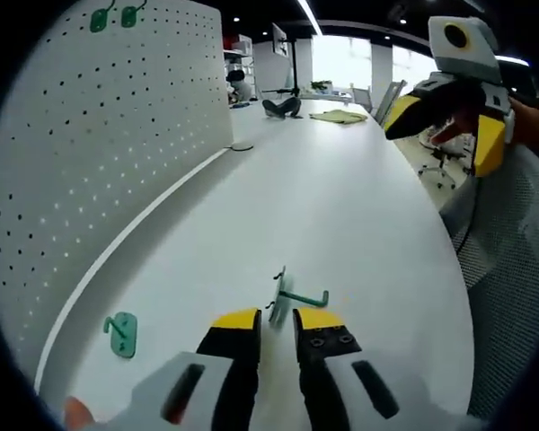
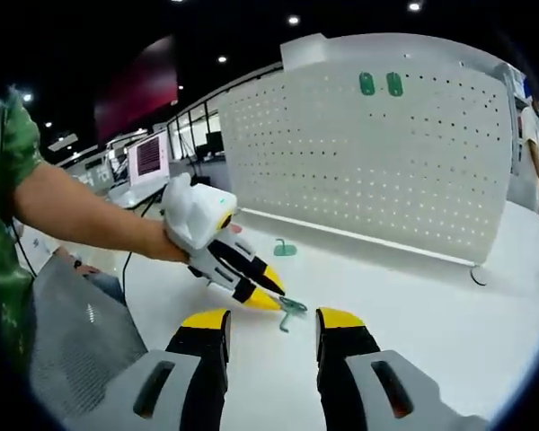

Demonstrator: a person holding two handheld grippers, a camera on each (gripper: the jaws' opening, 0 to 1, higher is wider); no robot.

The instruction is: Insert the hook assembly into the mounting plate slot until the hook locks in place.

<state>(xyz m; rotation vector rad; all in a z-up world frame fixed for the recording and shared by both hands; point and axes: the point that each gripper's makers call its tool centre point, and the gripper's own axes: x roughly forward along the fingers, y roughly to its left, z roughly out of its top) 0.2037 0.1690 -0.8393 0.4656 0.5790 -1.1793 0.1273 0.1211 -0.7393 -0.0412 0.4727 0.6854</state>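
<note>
On the white tabletop [image 1: 341, 197], read left to right:
Pegboard: white perforated metal panel [image 1: 99, 153] standing upright at 9 to 11 o'clock in the left gripper view, two green mounting plates [image 1: 112, 16] fixed near its top edge.
Loose plate: green plastic mounting plate [image 1: 122, 334] lying flat at 8 o'clock, near the panel's foot.
Hook: green wire hook assembly [image 1: 296, 298] on the table, at 6 o'clock.
Left gripper [image 1: 277, 321]: yellow-tipped jaws narrowly parted, tips at the hook; whether they grip it, cannot tell.
Right gripper [image 2: 274, 321]: jaws wide apart, holding nothing, raised at 2 o'clock.
</note>
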